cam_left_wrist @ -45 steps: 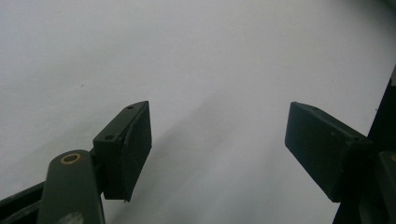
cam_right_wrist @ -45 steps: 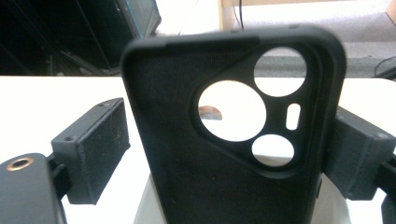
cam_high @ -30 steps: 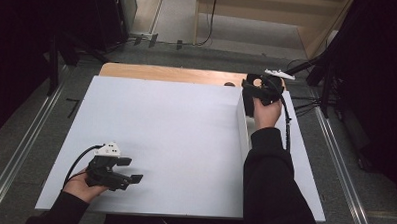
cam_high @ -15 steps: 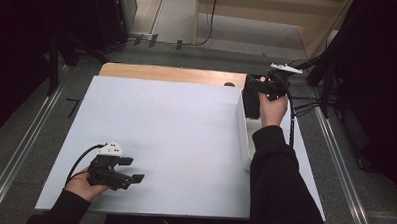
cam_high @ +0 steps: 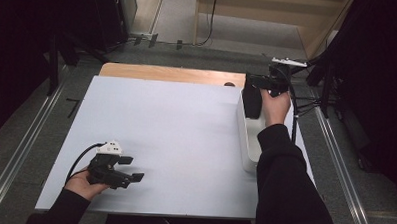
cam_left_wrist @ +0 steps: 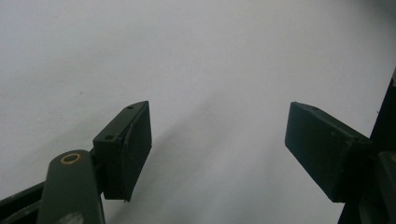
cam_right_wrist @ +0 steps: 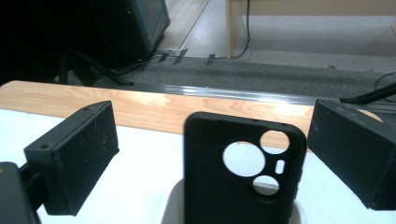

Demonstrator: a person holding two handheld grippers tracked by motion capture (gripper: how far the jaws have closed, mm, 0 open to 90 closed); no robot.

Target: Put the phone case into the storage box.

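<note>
A black phone case (cam_right_wrist: pixel 243 186) with round camera cut-outs stands upright in the far end of a narrow white bin (cam_high: pixel 248 144) at the table's right side. In the high view the phone case (cam_high: pixel 252 101) is a dark shape just under my right gripper (cam_high: pixel 255 82). In the right gripper view my right gripper (cam_right_wrist: pixel 212 121) is open, its jaws wide apart with the case between and beyond them, a clear gap on the left. My left gripper (cam_high: pixel 133 169) rests near the front left of the white table (cam_high: pixel 186 126). Its jaws (cam_left_wrist: pixel 219 140) are open over bare white surface.
A wooden strip (cam_high: pixel 173 73) runs along the table's far edge. Beyond it are grey floor, cables and dark stands (cam_high: pixel 332 91) near the right gripper. Metal rails (cam_high: pixel 15 150) flank the table on both sides.
My right gripper has risen and drifted toward the table's far edge above the bin. The phone case stays in the bin. The left gripper has not moved.
</note>
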